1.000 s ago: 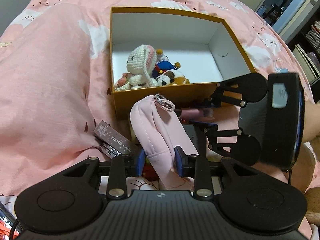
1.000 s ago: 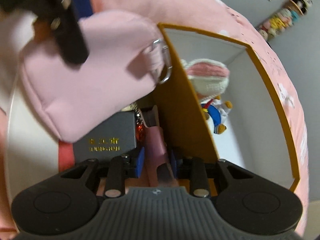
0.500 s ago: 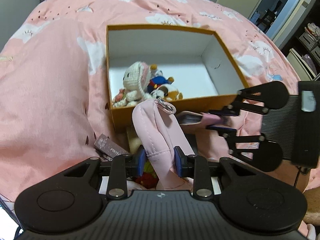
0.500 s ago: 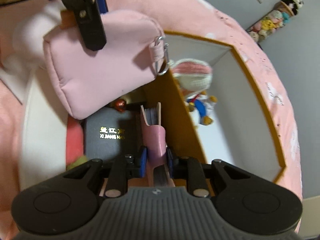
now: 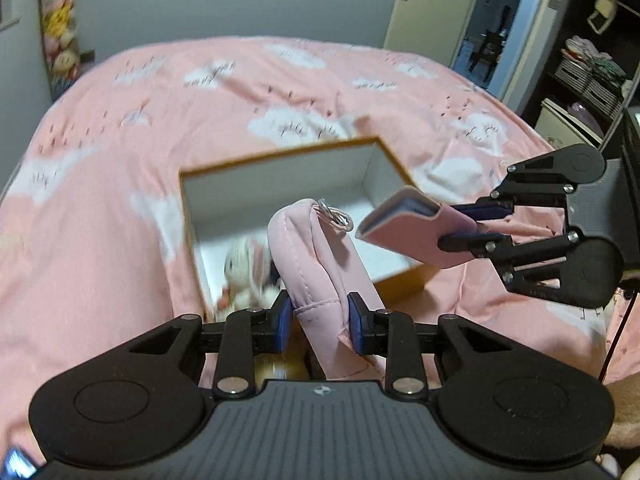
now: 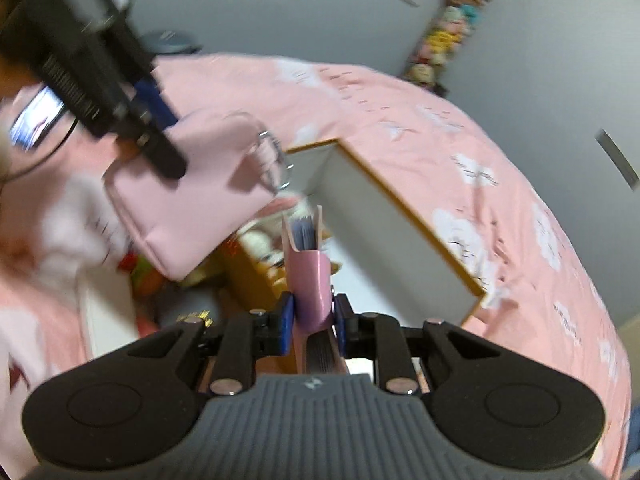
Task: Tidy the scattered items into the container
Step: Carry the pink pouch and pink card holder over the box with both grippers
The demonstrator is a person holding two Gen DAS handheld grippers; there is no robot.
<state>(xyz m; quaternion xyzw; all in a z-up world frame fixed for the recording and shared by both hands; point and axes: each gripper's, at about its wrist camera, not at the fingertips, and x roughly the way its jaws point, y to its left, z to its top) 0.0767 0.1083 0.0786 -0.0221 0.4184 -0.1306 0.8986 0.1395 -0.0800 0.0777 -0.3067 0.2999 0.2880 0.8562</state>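
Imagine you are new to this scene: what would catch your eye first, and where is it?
First, the pink pouch clamped in the left gripper, raised over the near edge of the open box on the pink bedspread. Beside it, to the right, the right gripper grips a pink card holder above the box.

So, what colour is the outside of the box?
Mustard yellow outside, white inside: the box shows it best in the right wrist view.

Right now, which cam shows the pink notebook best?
Left wrist: the pink notebook shows side-on and sharp in the right tool, above the box. Right wrist shows it only edge-on, its cover and page edges.
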